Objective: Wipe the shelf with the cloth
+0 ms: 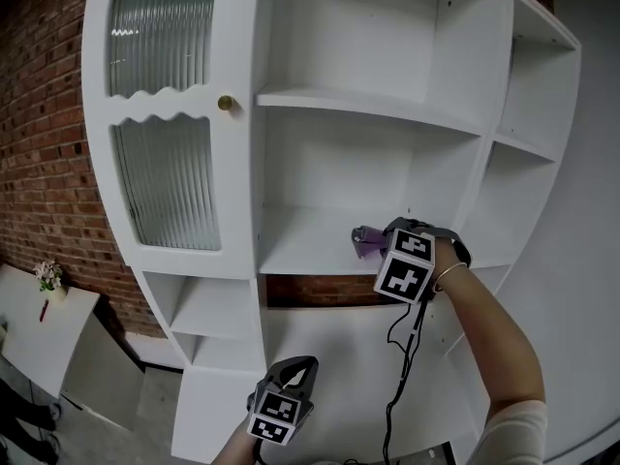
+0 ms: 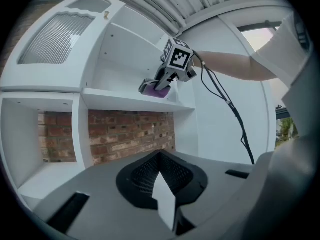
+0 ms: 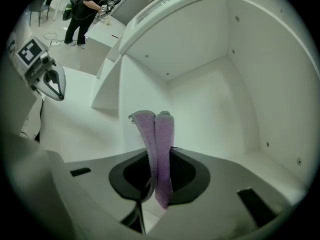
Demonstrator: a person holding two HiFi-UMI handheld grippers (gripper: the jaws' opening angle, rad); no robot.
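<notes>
A white shelf unit [image 1: 260,163] stands against a brick wall [image 1: 48,143], its open compartments bare. The right tool [image 1: 374,241] is clamped on a folded purple cloth [image 3: 159,144] and holds it at the middle shelf [image 1: 300,250], toward that board's right end and near its front edge, seemingly touching the surface. The left tool [image 1: 294,370] hangs low in front of the unit, jaws together on nothing. Wiping looks to be in hand, and the next stroke calls for pressing the cloth flat and drawing it along the board toward its left end and back corners.
</notes>
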